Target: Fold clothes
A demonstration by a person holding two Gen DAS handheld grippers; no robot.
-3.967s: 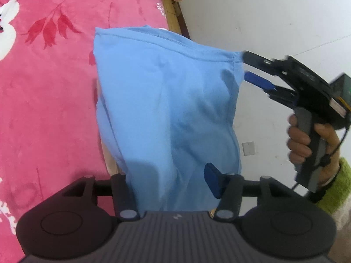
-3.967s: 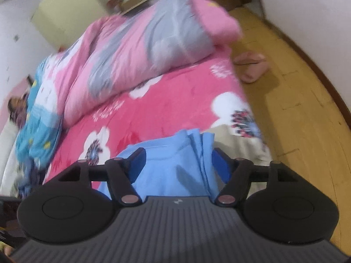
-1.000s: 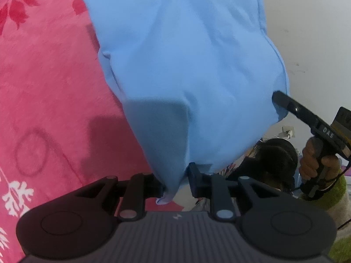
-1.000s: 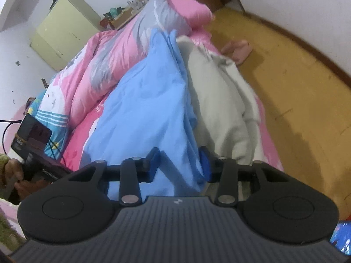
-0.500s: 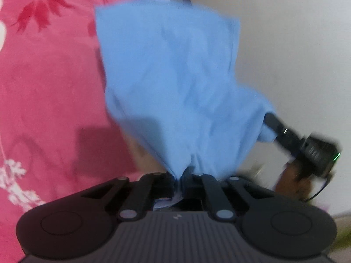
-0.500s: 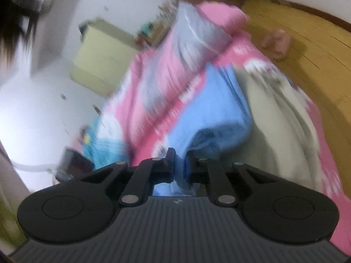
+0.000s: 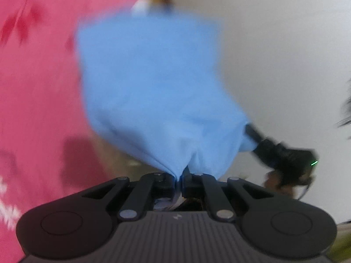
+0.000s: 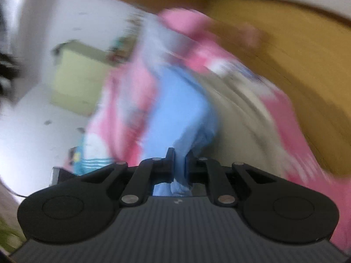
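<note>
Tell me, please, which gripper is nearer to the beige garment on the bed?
Right. The right gripper, shut on the blue shirt, has the beige garment just ahead; the left gripper grips the shirt farther over.

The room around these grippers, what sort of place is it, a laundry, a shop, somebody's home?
Most likely a bedroom in a home. A bed with a pink floral cover fills the left wrist view, a pink quilt is heaped on it, and a pale green cabinet stands against the white wall, though blur hides detail.
</note>
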